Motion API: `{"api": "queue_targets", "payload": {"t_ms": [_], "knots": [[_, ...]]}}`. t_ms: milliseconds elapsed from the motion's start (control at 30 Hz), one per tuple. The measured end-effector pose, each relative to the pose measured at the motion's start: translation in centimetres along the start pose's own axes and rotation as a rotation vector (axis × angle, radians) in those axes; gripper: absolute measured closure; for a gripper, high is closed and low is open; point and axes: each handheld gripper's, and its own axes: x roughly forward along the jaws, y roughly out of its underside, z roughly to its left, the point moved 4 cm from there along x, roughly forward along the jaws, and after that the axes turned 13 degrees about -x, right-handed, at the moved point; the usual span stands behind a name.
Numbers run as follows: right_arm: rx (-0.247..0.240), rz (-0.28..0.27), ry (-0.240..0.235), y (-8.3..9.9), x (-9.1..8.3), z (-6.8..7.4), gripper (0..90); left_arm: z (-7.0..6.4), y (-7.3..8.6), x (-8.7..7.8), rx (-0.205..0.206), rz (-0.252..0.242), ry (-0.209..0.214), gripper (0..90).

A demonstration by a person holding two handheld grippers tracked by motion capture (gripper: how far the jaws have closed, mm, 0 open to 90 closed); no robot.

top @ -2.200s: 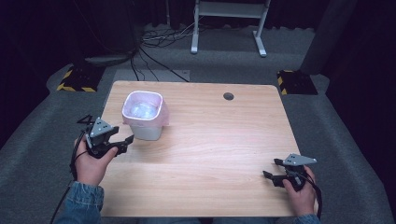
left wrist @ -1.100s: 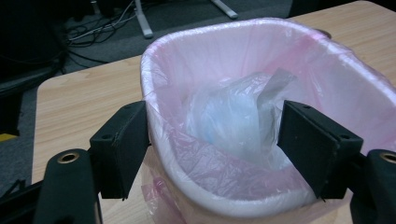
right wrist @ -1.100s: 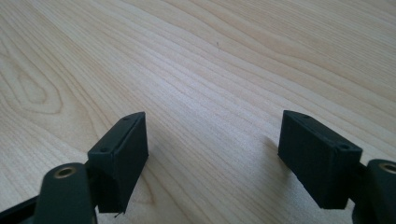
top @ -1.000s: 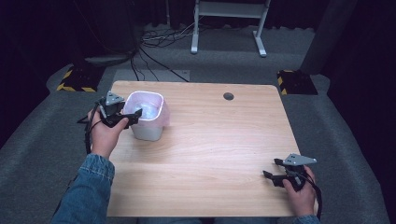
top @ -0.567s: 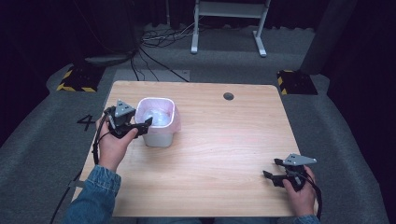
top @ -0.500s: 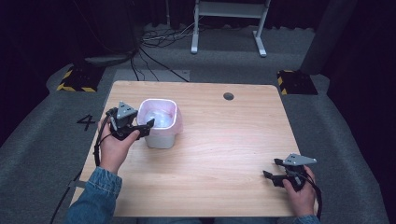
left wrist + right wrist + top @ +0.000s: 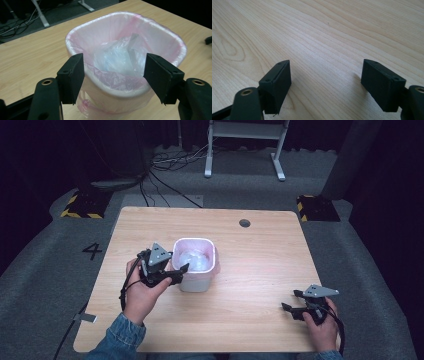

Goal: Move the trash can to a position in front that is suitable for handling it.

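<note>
A small white bin (image 7: 195, 266) lined with a pink bag stands near the middle of the wooden table (image 7: 260, 255). Crumpled clear plastic (image 7: 120, 56) lies inside the bin (image 7: 130, 32). My left gripper (image 7: 180, 274) is at the bin's left side, open. In the left gripper view, the left gripper (image 7: 115, 65) has its jaws wide apart on either side of the near rim corner. My right gripper (image 7: 290, 300) rests low near the table's front right, far from the bin. The right gripper (image 7: 325, 75) is open over bare wood with nothing between its fingers.
A round cable hole (image 7: 244, 223) sits near the table's far edge. Beyond the table are a white stand's legs (image 7: 245, 150), cables on the grey floor and a "4" marked on the floor (image 7: 93, 251) at the left.
The bin has shifted from the table's far left toward the middle, with my left gripper moving along at its side. The right gripper has stayed put.
</note>
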Motion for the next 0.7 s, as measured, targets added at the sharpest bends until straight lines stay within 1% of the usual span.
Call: {"api": "queue_targets", "payload": {"t_ms": [33, 67, 100, 167, 233, 300, 333, 367, 400, 433, 467, 533, 633, 667, 700], "knots": [[0.0, 0.0, 0.0, 0.0, 0.0, 0.0, 24.0, 0.0, 0.0, 0.0, 0.0, 0.0, 0.0, 32.5], [0.0, 0.0, 0.0, 0.0, 0.0, 0.0, 24.0, -0.6, 0.1, 0.0, 0.003, -0.002, 0.011, 32.5], [0.0, 0.0, 0.0, 0.0, 0.0, 0.0, 24.0, -1.1, 0.1, 0.0, 0.015, -0.003, 0.025, 32.7], [0.0, 0.0, 0.0, 0.0, 0.0, 0.0, 24.0, -2.3, 0.1, -0.1, 0.026, -0.001, 0.061, 33.5], [0.0, 0.0, 0.0, 0.0, 0.0, 0.0, 24.0, -2.9, 0.1, -0.2, 0.038, -0.014, 0.069, 31.5], [0.0, 0.0, 0.0, 0.0, 0.0, 0.0, 24.0, -3.1, -0.2, -0.6, 0.038, -0.051, 0.077, 29.6], [0.0, 0.0, 0.0, 0.0, 0.0, 0.0, 24.0, -3.1, -0.4, -0.9, 0.031, -0.071, 0.073, 28.4], [0.0, 0.0, 0.0, 0.0, 0.0, 0.0, 24.0, -2.8, -0.7, -1.2, 0.024, -0.09, 0.059, 28.0], [0.0, 0.0, 0.0, 0.0, 0.0, 0.0, 24.0, -2.4, -0.9, -1.4, 0.02, -0.105, 0.044, 27.7], [0.0, 0.0, 0.0, 0.0, 0.0, 0.0, 24.0, -1.7, -1.2, -1.5, 0.014, -0.119, 0.023, 27.2], [0.0, 0.0, 0.0, 0.0, 0.0, 0.0, 24.0, -0.6, -1.4, -1.5, -0.007, -0.125, -0.002, 26.9], [0.001, 0.001, 0.001, 0.0, 0.0, 0.0, 23.7, 1.2, -1.9, -1.2, -0.017, -0.146, -0.056, 27.0], [0.001, 0.001, 0.002, 0.0, 0.0, 0.0, 23.5, 4.9, -2.5, 0.1, -0.015, -0.166, -0.18, 28.2], [0.002, 0.001, 0.002, 0.0, 0.0, 0.0, 23.5, 6.2, -2.6, 0.8, -0.018, -0.165, -0.21, 29.1], [0.002, 0.001, 0.002, 0.0, 0.0, 0.0, 23.5, 7.4, -2.6, 1.7, -0.027, -0.166, -0.219, 29.7]]}}
